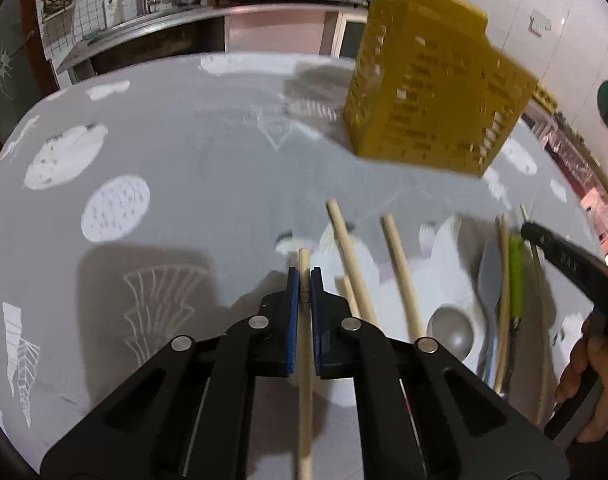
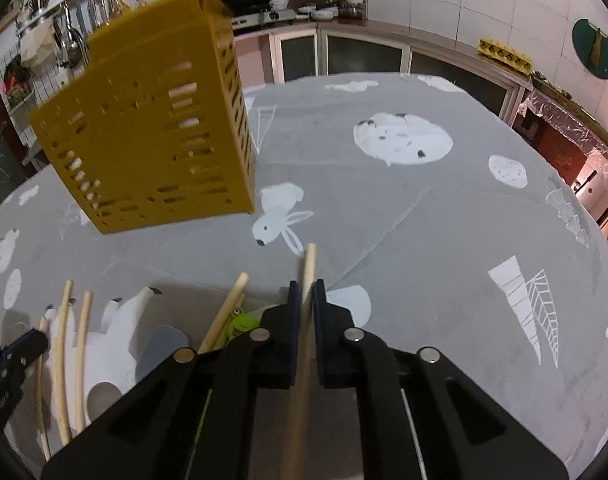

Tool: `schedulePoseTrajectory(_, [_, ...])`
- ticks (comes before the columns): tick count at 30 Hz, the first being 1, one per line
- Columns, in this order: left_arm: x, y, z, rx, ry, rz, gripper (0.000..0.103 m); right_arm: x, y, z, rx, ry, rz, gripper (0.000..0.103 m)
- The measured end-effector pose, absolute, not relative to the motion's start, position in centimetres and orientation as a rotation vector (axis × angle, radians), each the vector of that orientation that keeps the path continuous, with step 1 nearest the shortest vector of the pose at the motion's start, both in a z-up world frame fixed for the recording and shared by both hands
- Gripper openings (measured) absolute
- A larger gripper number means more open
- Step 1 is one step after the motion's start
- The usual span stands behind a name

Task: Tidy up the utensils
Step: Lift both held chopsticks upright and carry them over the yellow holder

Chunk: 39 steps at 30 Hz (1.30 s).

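Left hand-held gripper (image 1: 305, 276) and right hand-held gripper (image 2: 306, 286): each pinches one chopstick (image 1: 304, 320) (image 2: 306, 280), short of yellow caddy (image 1: 432, 92). Risk: thin sticks pivot, miss its opening.

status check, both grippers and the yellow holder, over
Left gripper shut on a chopstick. Right gripper shut on another chopstick. Yellow holder ahead, path open. More utensils on the tablecloth.
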State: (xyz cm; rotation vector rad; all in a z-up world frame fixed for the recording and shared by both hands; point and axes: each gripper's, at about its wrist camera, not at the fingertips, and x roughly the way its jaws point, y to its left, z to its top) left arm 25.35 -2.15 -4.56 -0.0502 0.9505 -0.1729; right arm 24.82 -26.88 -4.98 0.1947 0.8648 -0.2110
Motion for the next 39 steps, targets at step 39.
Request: schedulePoseTrajectory(39, [23.1, -3.5, 8.3, -0.131, 0.415, -0.288, 0.004, 20.1, -26.5, 7.3, 0.223, 0.306, -0.015, 0.006])
